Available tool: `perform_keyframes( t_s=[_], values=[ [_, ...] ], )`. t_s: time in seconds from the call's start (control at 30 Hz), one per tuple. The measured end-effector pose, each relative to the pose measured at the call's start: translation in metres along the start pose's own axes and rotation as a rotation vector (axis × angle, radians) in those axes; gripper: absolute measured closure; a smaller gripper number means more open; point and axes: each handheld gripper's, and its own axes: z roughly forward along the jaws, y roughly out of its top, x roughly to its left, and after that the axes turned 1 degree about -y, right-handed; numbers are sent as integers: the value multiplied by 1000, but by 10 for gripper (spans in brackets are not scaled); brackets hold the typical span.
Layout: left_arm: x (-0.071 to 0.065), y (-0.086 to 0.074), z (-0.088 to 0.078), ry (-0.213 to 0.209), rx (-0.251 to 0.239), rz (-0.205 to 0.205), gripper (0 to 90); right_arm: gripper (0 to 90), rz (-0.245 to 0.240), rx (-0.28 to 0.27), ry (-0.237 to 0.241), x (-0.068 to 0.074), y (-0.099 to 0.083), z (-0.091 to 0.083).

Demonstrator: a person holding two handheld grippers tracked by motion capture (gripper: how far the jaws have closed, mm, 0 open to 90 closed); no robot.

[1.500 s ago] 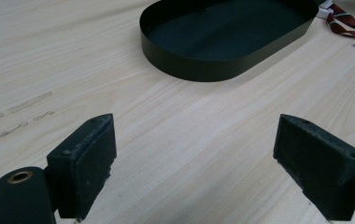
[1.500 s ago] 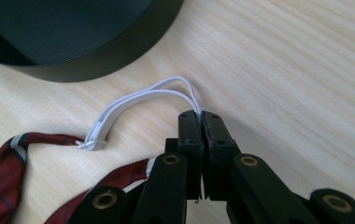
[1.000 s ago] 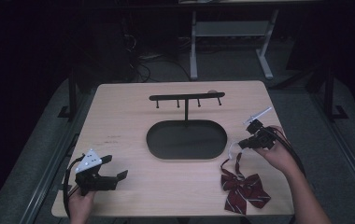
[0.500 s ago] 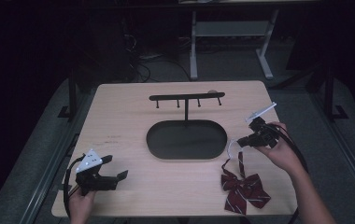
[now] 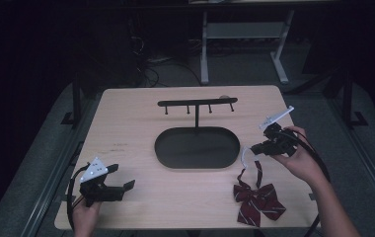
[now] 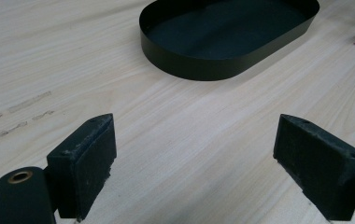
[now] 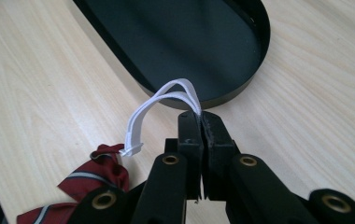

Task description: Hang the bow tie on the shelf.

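My right hand-held gripper (image 7: 199, 122) is clamped tight on the white elastic loop (image 7: 159, 105) of the striped maroon bow tie (image 5: 257, 199), which lies on the desk (image 5: 126, 128) just beside the black oval tray (image 5: 197, 147). My left hand-held gripper (image 6: 199, 161) rests low over bare desk, jaws wide apart and holding nothing.

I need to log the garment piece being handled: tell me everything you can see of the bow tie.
The bow tie is dark red fabric with thin pale stripes, tied in a bow with two tails. It lies on the wooden table near its front right edge, beside the black oval tray. A white elastic loop rises from its knot; the right gripper is shut on that loop, pulling it taut.
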Motion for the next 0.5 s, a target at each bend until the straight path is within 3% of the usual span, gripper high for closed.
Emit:
perform_keyframes(
  t_s=[0.5],
  values=[
    [-1,0,0,-2,3,3,131,876,-50,-38,-28,15,6,-22]
  ],
)
